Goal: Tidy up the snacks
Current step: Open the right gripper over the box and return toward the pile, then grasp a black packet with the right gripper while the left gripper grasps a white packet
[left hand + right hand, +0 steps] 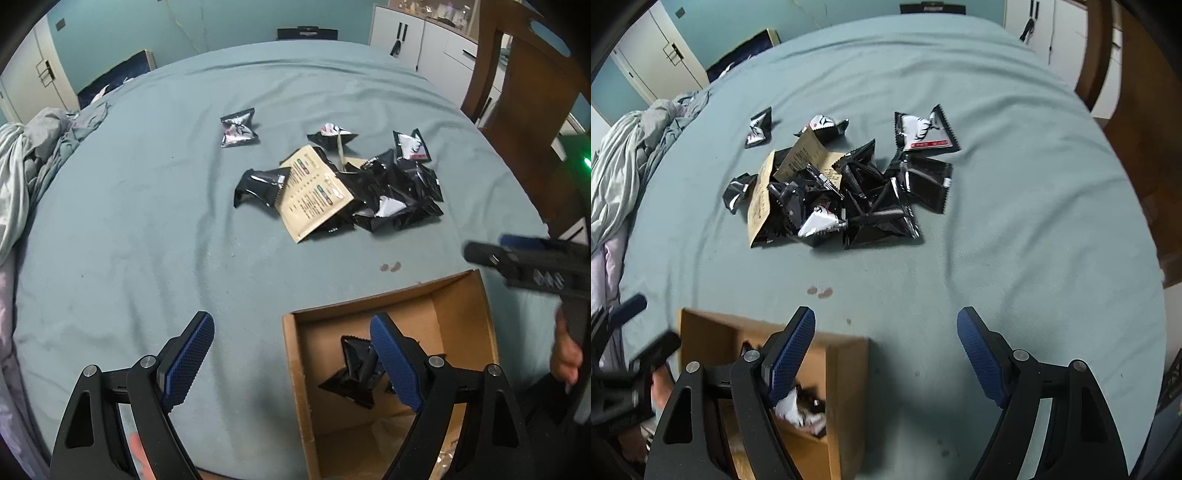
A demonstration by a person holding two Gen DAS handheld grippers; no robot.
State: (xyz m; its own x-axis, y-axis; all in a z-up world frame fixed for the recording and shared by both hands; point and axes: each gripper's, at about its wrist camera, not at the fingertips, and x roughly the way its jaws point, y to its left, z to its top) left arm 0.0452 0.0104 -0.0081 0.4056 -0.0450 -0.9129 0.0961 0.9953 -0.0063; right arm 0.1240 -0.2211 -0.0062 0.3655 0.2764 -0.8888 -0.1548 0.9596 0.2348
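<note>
Left wrist view looks down over a bed covered in a teal, faintly wrinkled sheet [147, 206], where the left gripper [291, 363] holds its black arms spread wide, the blue ridged pads [186, 363] apart and pinching nothing. Below its right finger stands an open cardboard box [469, 314] near the bed's near edge, with a glossy black triangular snack packet [351, 373] lying on its plain brown floor. Toward the middle of the sheet lies a loose pile of crinkled black foil packets [391, 192], serrated at their seals, heaped around a flat kraft-paper pouch [314, 195] printed with small text. One lone packet [238, 127] sits apart, toward the far left of the pile. Right wrist view shows the right gripper [886, 358] likewise splayed open and holding nothing, hovering over bare sheet just beside the box, its left finger overlapping the box's opening. A black-and-white packet [925, 131] with a red stripe lies at the far right side of the pile. Crumpled grey bedding [33, 155] bunches at the bed's left edge.
</note>
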